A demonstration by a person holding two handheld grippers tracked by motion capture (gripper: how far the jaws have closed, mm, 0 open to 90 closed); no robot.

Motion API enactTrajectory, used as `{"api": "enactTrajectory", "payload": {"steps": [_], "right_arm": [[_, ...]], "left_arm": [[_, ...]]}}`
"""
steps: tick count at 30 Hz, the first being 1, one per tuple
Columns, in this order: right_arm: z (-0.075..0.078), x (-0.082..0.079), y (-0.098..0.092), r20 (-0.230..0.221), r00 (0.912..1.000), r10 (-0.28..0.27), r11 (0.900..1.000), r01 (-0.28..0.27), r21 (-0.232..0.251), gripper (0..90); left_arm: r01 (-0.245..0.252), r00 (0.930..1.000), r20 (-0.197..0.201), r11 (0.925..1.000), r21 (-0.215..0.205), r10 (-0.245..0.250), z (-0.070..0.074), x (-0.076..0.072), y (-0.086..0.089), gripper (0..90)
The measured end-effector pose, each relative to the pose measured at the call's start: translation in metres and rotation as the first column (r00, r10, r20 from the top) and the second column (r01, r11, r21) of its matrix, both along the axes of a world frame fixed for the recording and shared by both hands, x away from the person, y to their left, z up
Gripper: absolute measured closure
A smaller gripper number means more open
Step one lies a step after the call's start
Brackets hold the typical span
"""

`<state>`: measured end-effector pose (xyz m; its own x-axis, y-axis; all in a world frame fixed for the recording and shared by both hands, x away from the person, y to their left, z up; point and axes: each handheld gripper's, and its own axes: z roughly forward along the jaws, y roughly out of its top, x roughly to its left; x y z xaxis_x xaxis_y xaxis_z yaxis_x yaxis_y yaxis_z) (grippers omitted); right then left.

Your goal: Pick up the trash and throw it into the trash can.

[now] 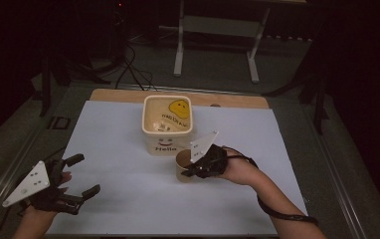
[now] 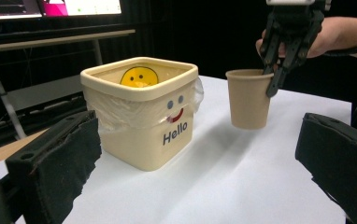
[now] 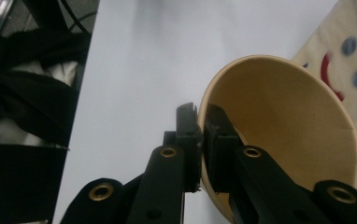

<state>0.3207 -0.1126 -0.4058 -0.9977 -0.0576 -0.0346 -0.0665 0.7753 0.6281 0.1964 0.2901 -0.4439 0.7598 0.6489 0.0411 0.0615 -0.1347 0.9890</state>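
Observation:
A brown paper cup (image 1: 182, 164) hangs just above the white sheet, in front of a cream bin (image 1: 165, 144) that bears a smiley face and the word "Hello". My right gripper (image 1: 188, 172) is shut on the cup's rim, one jaw inside and one outside, as the right gripper view shows: gripper (image 3: 201, 116), cup (image 3: 284, 140), bin (image 3: 349, 51). From the left gripper view the cup (image 2: 248, 100) floats beside the bin (image 2: 144, 140), with the right gripper (image 2: 272, 79) pinching it from above. My left gripper (image 1: 84, 174) rests open at the near left, its jaws wide apart (image 2: 197, 177) and holding nothing.
A white sheet (image 1: 128, 199) covers the table, with a wooden strip (image 1: 118, 94) along its far edge. A clear plastic liner (image 2: 120, 114) hangs over the bin's rim. A metal stand (image 1: 215, 30) is on the floor behind, and monitors (image 2: 50, 7) glow beyond the table.

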Motion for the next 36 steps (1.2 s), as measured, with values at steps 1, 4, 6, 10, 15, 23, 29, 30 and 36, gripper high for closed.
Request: {"api": "enactTrajectory", "payload": {"steps": [1,4,6,10,15,23,29,30,36], "right_arm": [[0.003,0.0,0.0,0.008,1.0,0.003,1.0,-0.003,-0.002,86.1],[0.012,0.0,0.002,0.006,0.9998,0.018,1.0,-0.018,0.008,86.1],[0.016,0.001,0.003,0.01,0.9997,0.023,1.0,-0.023,0.007,86.1],[0.026,0.001,0.005,0.01,0.9993,0.035,0.999,-0.035,0.01,86.1],[0.035,0.003,0.007,0.015,0.999,0.041,0.999,-0.041,0.024,86.1],[0.065,0.012,0.006,0.034,0.9985,0.042,0.997,-0.044,0.058,86.2],[0.083,0.017,0.008,0.05,0.9978,0.043,0.997,-0.046,0.064,86.2],[0.083,0.017,0.008,0.05,0.9978,0.043,0.997,-0.046,0.064,86.2],[0.1,0.021,0.014,0.063,0.9967,0.05,0.997,-0.053,0.056,86.2]], "left_arm": [[0.002,1.0,-0.002,1.0,0.002,-0.002,0.0,0.0,0.0,1.1],[0.003,1.0,-0.003,1.0,0.001,-0.003,0.0,0.001,-0.001,1.1],[0.003,1.0,-0.003,1.0,0.0,-0.003,0.0,0.001,0.0,1.1],[0.004,1.0,-0.002,1.0,-0.002,-0.004,0.0,0.001,0.0,1.1],[0.005,1.0,-0.002,1.0,-0.004,-0.005,0.0,0.001,0.0,1.1],[0.006,1.0,-0.002,1.0,-0.003,-0.006,0.0,0.001,0.0,1.1],[0.008,1.0,-0.003,1.0,-0.002,-0.008,-0.001,0.001,0.0,1.1],[0.008,1.0,-0.003,1.0,-0.001,-0.008,-0.001,0.001,0.0,1.1],[0.007,1.0,-0.005,1.0,-0.003,-0.007,-0.001,0.001,0.0,1.1]]}}
